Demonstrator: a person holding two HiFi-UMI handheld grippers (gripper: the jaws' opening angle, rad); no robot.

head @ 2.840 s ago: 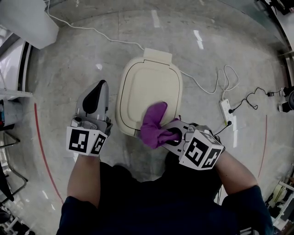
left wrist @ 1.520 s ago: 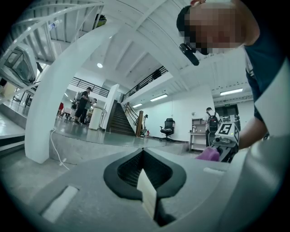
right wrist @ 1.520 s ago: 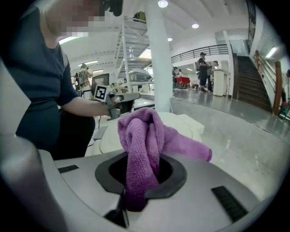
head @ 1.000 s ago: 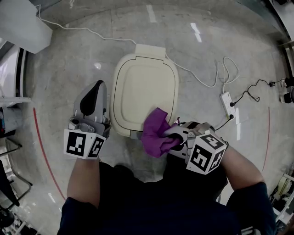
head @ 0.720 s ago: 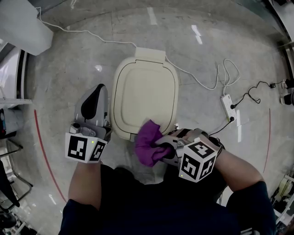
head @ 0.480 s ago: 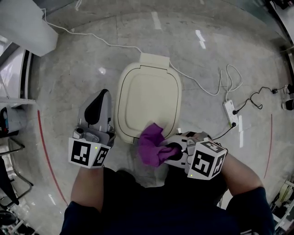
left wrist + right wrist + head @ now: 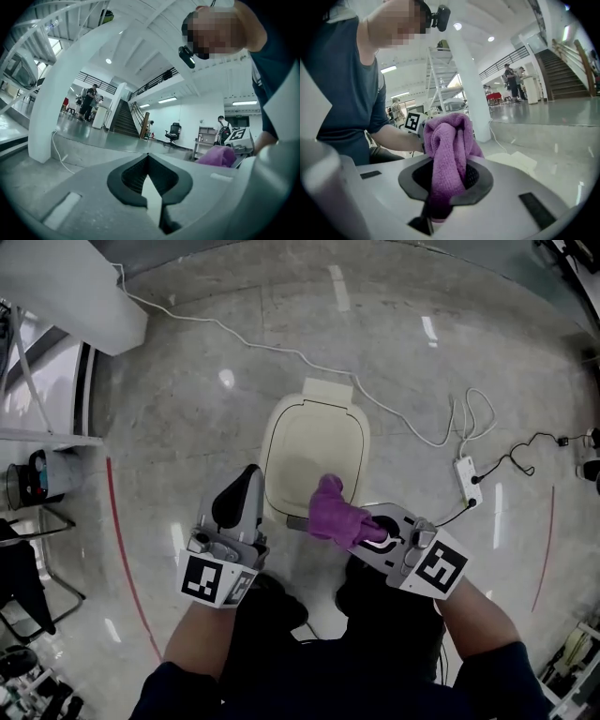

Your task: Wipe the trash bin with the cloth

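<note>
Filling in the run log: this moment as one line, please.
right hand-held gripper: shut on purple cloth, over near edge of trash bin, contact unclear | left hand-held gripper: shut, empty, beside it

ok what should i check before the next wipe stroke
1. Cloth gripped: ok. The purple cloth is pinched in the right gripper.
2. Left gripper free: ok. Its jaws are together with nothing between them.
3. Trash bin closed: ok. Its top lies flat.
4. Cloth touching the bin: cannot tell. In the head view it overlaps the bin's near edge, but contact isn't shown.
5. Power strip clear: ok. It lies on the floor to the right, apart from the bin.
</note>
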